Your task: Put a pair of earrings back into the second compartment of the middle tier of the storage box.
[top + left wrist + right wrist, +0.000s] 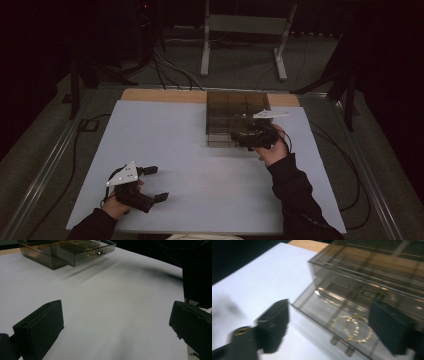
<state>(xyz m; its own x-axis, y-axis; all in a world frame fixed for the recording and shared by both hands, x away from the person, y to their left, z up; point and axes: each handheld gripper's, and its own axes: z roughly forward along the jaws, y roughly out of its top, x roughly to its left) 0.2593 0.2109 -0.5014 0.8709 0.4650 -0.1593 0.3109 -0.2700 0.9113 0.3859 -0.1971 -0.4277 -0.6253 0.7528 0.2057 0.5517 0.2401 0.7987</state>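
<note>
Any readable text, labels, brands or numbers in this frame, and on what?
None to read. The smoky clear drawer box, its open drawer with the gold bangles, the white table cover and both grippers, left and right, bear no lettering that shows.

A: Any lettering on the smoky drawer box (237, 117)?

B: None that can be read, no label or brand on it.

A: The white sheet (200, 165) on the table?

B: Blank, no print or number.

A: The grey plate on the left gripper (152, 184)?

B: Bare, just small holes.
</note>
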